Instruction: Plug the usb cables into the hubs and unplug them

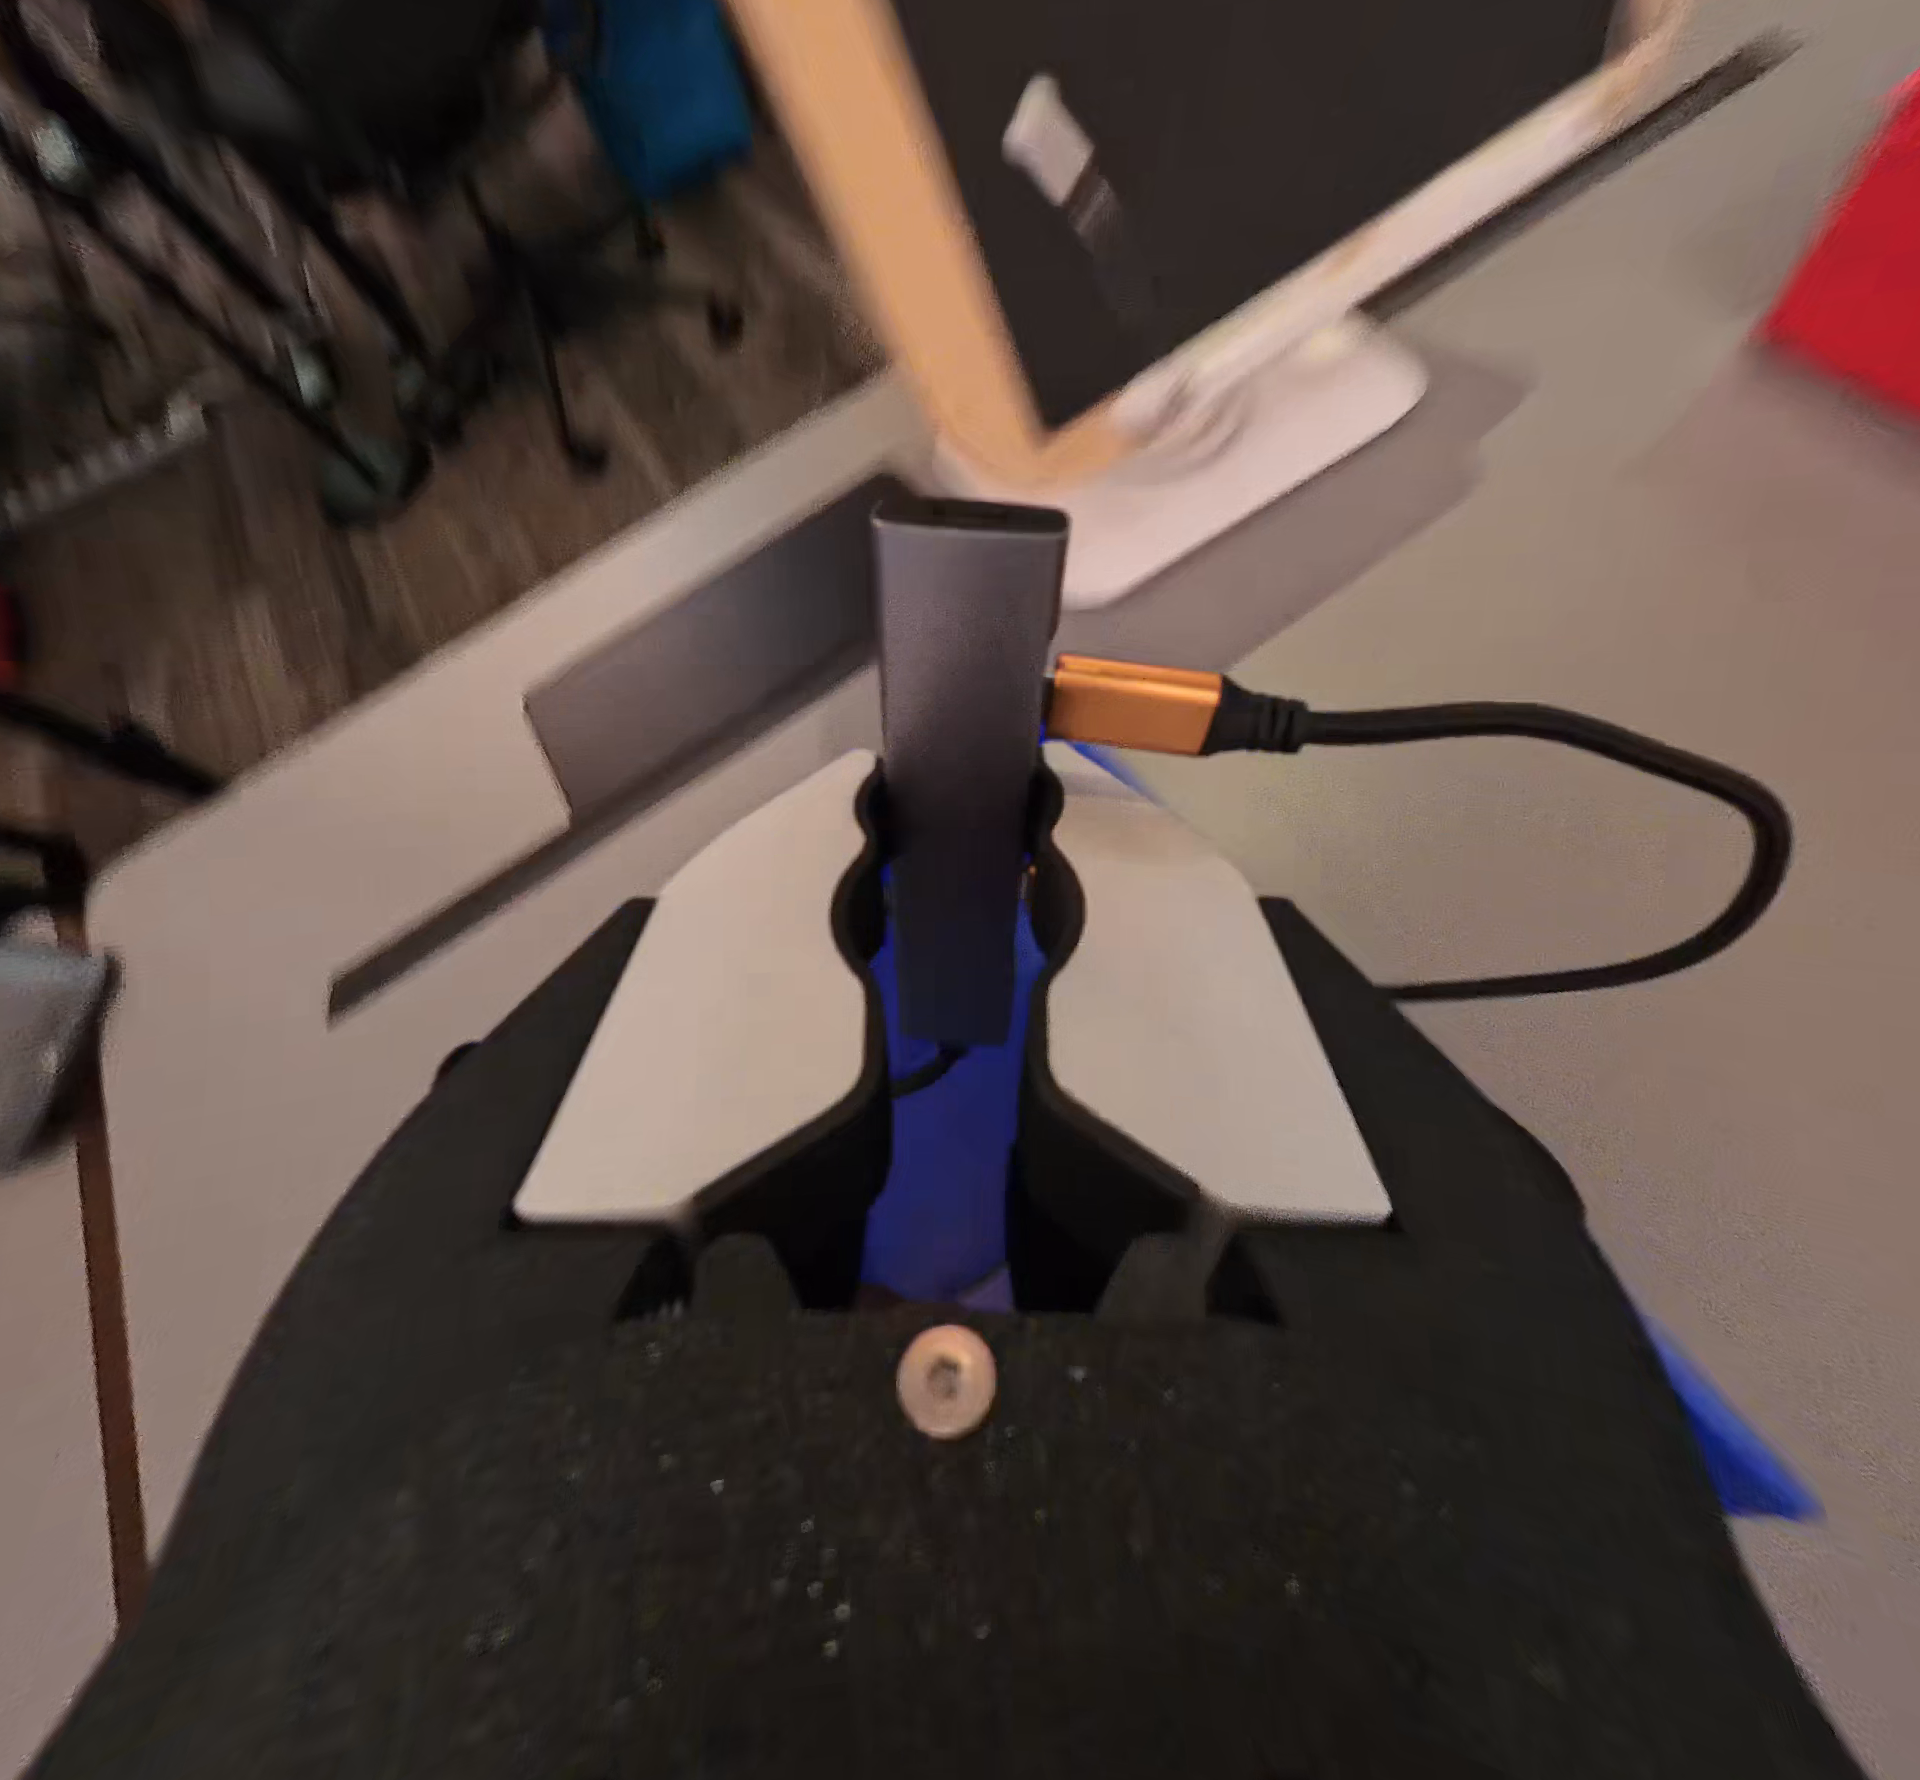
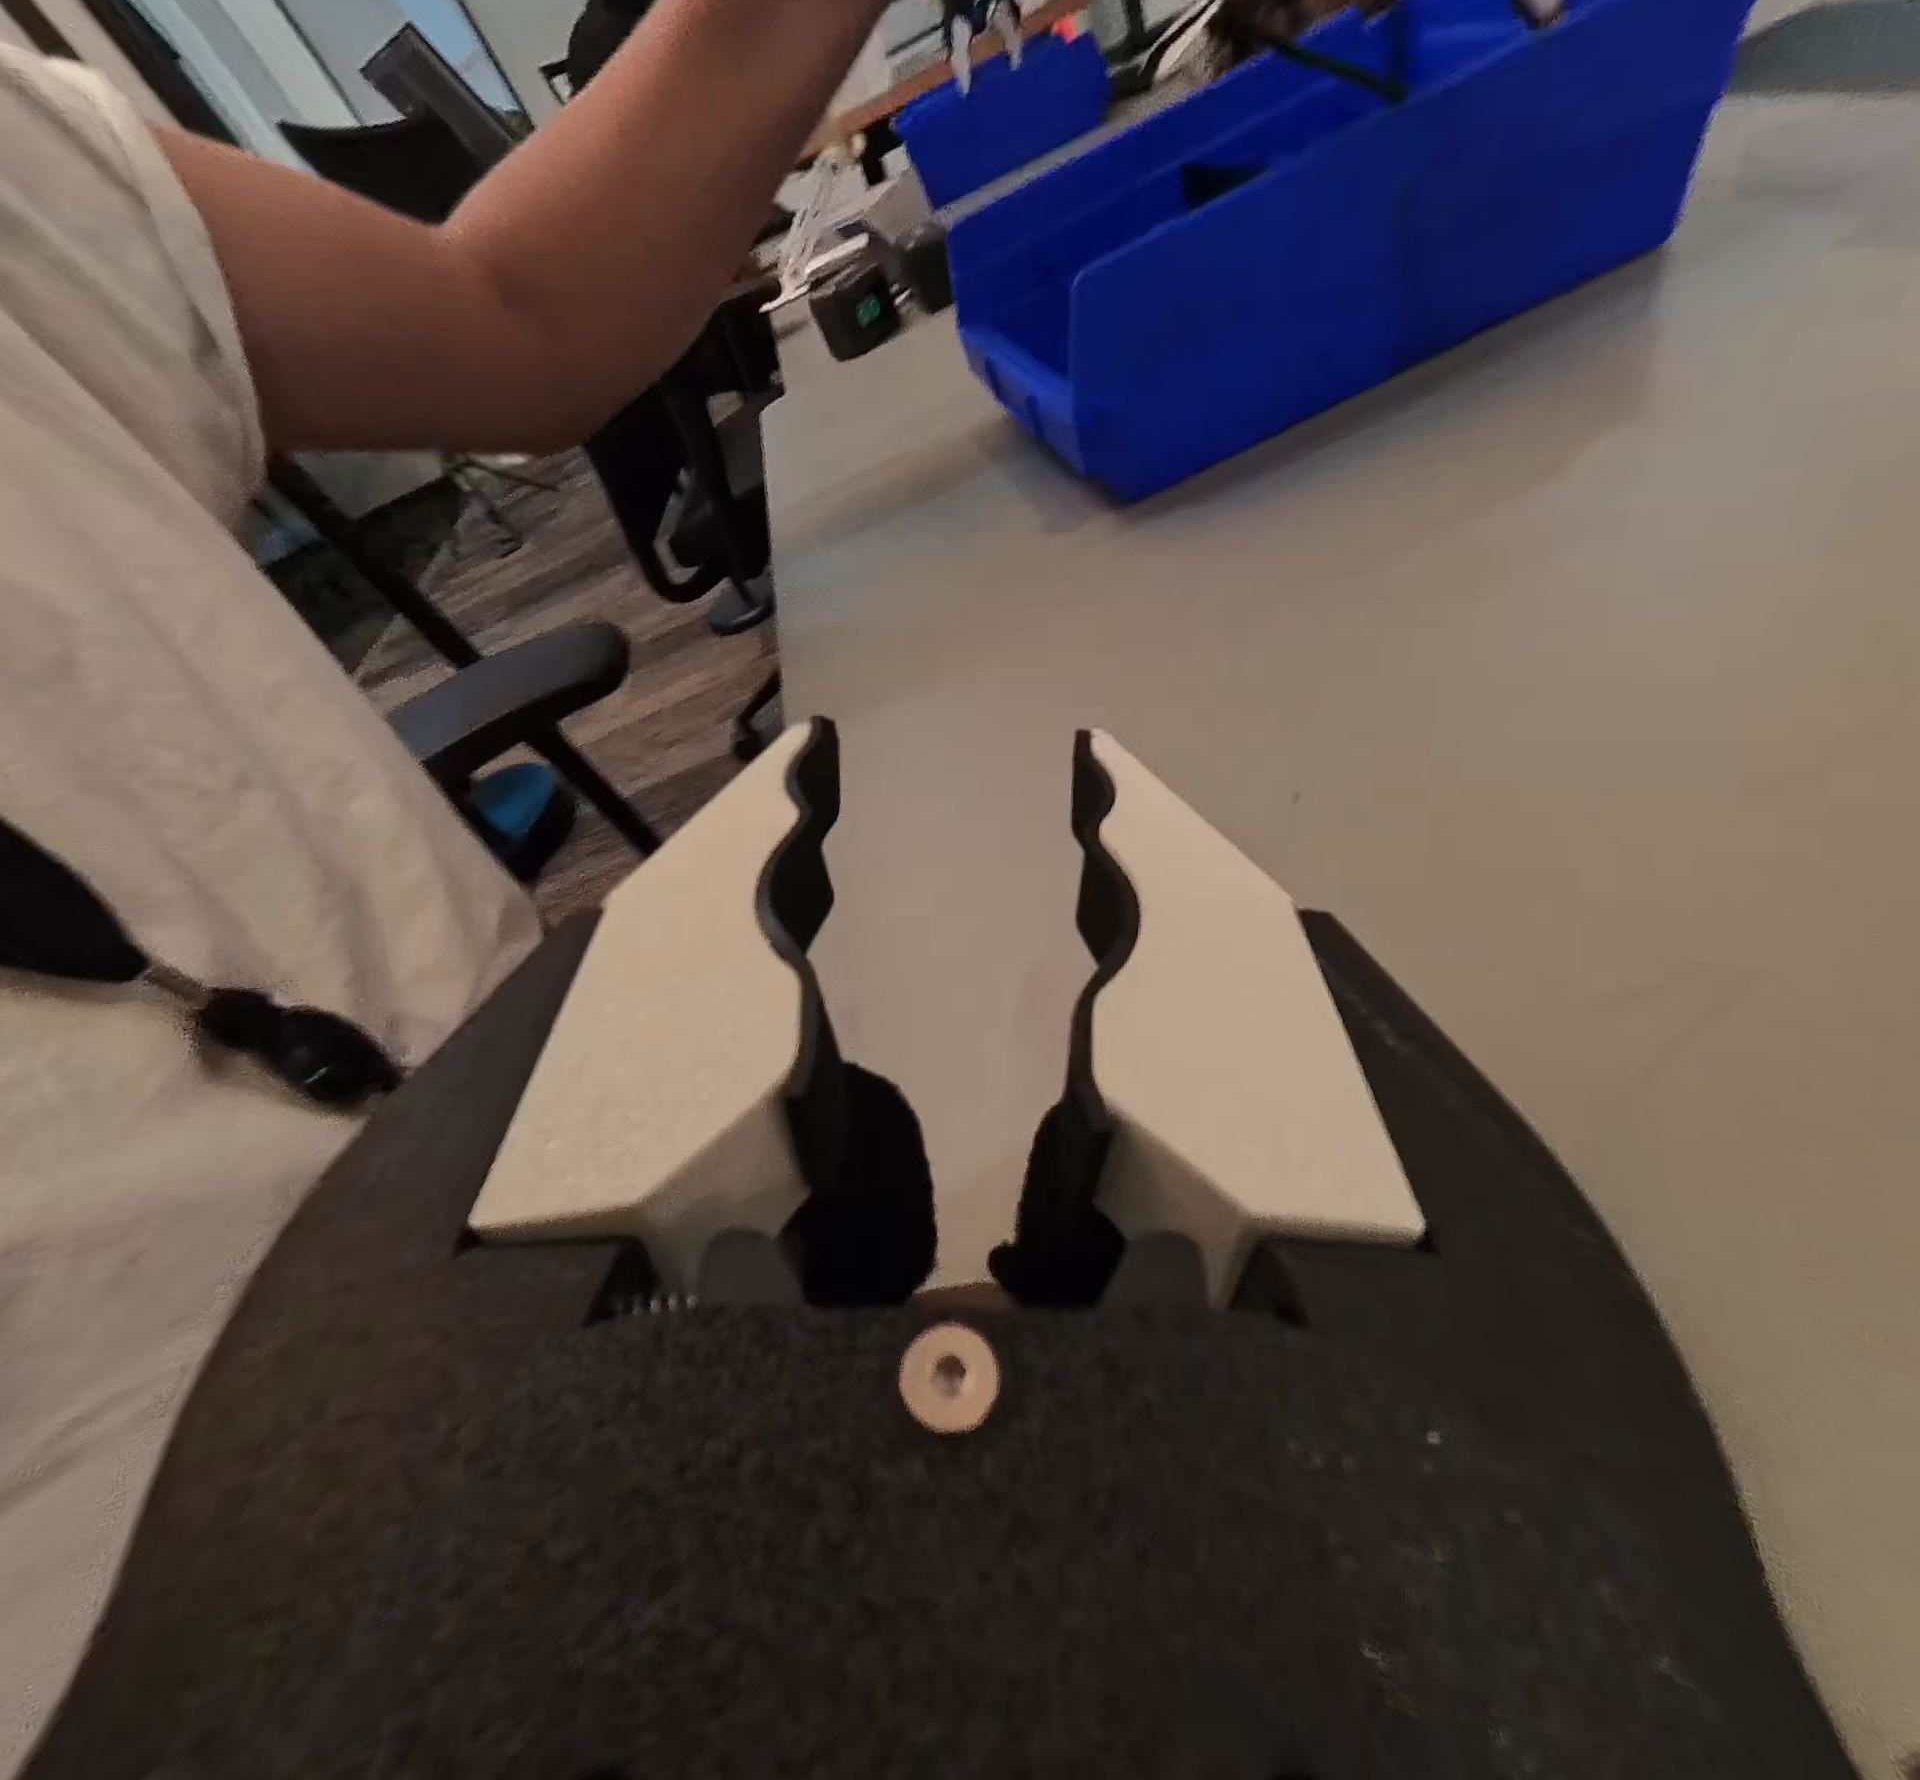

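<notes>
Left wrist view:
- The left gripper (image 1: 958,795) is pinched tight on the hub (image 1: 961,754), a slim grey stick held upright between the fingers, poking out well past the tips.
- There's a port opening at the hub's far end.
- An orange plug (image 1: 1132,704) sits in the hub's right side, just above the right fingertip. Its black cable (image 1: 1662,909) loops out to the right and curls back down toward the table (image 1: 1558,1003).
- Something blue shows in the gap under the hub, between the fingers, and a blue edge peeks out at lower right too. Can't tell what it is from this view.
- Whole shot is pretty blurry. Behind the hub there's a wooden leg (image 1: 862,161) and a white base (image 1: 1226,452) on the table, a dark panel behind those, and something red at the right edge.

Right wrist view:
- The right gripper (image 2: 956,764) is spread wide with nothing in it, just grey table (image 2: 1455,795) showing between the fingers.
- A blue bin (image 2: 1299,276) sits near the far table edge, well apart from the gripper.
- The person's arm (image 2: 582,213) reaches across the top left, white shirt (image 2: 156,691) filling the left side.
- At the top, above the bin, hands hold a dark gadget with a cable dangling over the bin, too blurry to make out more.
- A small black gadget hangs off the table edge just left of the bin.
</notes>
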Tool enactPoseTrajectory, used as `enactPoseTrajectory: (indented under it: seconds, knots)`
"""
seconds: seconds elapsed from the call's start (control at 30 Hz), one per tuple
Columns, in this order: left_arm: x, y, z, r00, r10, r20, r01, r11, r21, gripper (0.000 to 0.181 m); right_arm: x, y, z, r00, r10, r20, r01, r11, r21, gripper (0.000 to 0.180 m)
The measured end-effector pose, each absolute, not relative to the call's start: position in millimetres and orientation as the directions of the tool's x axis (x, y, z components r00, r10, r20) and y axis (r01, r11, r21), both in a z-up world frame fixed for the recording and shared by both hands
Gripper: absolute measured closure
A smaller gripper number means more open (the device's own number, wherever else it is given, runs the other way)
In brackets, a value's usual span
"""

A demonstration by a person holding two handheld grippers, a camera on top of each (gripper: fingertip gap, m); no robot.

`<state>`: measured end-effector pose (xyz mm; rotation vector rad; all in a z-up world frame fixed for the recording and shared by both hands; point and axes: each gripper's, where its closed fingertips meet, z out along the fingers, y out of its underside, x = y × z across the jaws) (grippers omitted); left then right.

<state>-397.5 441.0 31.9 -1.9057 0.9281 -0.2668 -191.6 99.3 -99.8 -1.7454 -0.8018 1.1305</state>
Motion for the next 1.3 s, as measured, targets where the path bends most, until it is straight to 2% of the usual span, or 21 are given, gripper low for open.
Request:
enactPoseTrajectory:
  seconds: [0.03,0.13,0.23,0.33,0.4,0.47,0.57,0.7,0.9,0.97,1.23,1.3]
  knots:
    - [-381.9,421.4,56.3,0.661,-0.722,-0.204,-0.466,-0.182,-0.866,0.156,-189.8,103.2,-93.5,0.4,0.857,-0.324,0.041,-0.37,-0.928,0.135]
    - [-328.7,353.1,109.4,0.558,-0.801,-0.218,-0.382,-0.015,-0.924,0.157,-180.6,116.3,-64.2,0.49,0.847,-0.206,-0.001,-0.235,-0.972,0.134]
    - [-277.7,291.1,127.5,0.458,-0.86,-0.223,-0.3,0.086,-0.95,0.157,-166.6,129.5,-20.5,0.618,0.786,-0.026,0.016,-0.046,-0.999,0.13]
    - [-236.4,263.4,112.0,0.44,-0.868,-0.229,-0.281,0.109,-0.953,0.157,-149.5,137.1,36.8,0.744,0.649,0.157,0.057,0.172,-0.983,0.129]
    - [-211.8,264.0,81.8,0.451,-0.876,-0.173,-0.283,0.044,-0.958,0.157,-136.8,145.5,68.4,0.824,0.52,0.225,0.094,0.266,-0.959,0.13]
    - [-193.2,272.3,41.8,0.482,-0.871,-0.095,-0.289,-0.055,-0.956,0.157,-129.2,154.3,89.6,0.86,0.424,0.283,0.142,0.334,-0.932,0.146]
    - [-183.0,287.3,-16.9,0.559,-0.822,-0.111,-0.367,-0.125,-0.922,0.157,-130.2,185.5,84.6,0.879,0.423,0.22,0.123,0.243,-0.962,0.151]
    - [-173.6,285.6,-45.4,0.575,-0.802,-0.16,-0.431,-0.13,-0.893,0.157,-159.4,234.4,3.1,0.86,0.504,0.082,0.147,-0.091,-0.985,0.138]
    - [-166.1,270.9,-48.5,0.538,-0.832,-0.136,-0.431,-0.133,-0.892,0.157,-173.9,249.2,-12.1,0.876,0.481,0.023,0.069,-0.077,-0.995,0.158]
    - [-164.8,268.1,-52.6,0.529,-0.84,-0.118,-0.426,-0.143,-0.894,0.157,-175.8,249.6,-12.8,0.873,0.488,-0.011,0.031,-0.079,-0.996,0.174]
    - [-165.3,266.7,-70.8,0.468,-0.879,0.089,-0.391,-0.296,-0.872,0.156,-179.1,250.1,-29.3,0.881,0.465,-0.084,-0.02,-0.14,-0.99,0.175]
    - [-166.0,266.6,-75.0,0.465,-0.882,0.076,-0.412,-0.291,-0.864,0.156,-179.1,249.6,-33.1,0.883,0.46,-0.089,-0.023,-0.149,-0.989,0.175]
